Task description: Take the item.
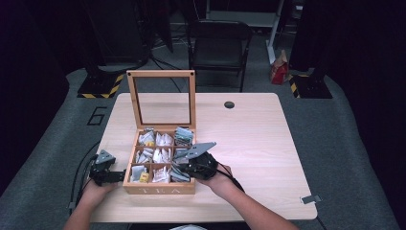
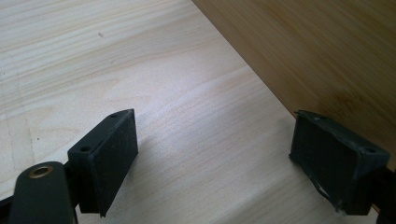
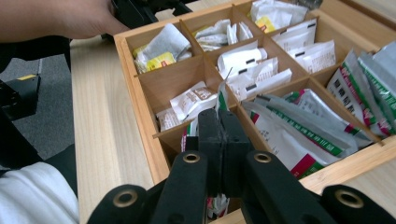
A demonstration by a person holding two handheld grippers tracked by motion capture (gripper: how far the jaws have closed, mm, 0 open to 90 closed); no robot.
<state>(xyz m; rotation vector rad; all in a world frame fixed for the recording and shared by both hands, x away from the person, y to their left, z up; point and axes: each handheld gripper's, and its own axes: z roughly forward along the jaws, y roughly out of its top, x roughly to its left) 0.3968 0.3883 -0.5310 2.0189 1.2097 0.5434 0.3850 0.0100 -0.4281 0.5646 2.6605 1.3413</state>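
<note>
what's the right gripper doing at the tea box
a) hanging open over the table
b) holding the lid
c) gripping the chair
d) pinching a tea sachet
d: in the right gripper view the right gripper has its jaws pressed together on a tea sachet over the tea box.

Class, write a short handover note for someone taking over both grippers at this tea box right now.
Right gripper: shut on a tea packet, over the box's near-right compartments.
Left gripper: open, holding nothing, resting on the table against the left wall of the tea box.
Box: lid stands open; compartments hold packets.
Done: one packet gripped.
Left: lift it clear and set it down, probably on the table; keep the box steady.
</note>
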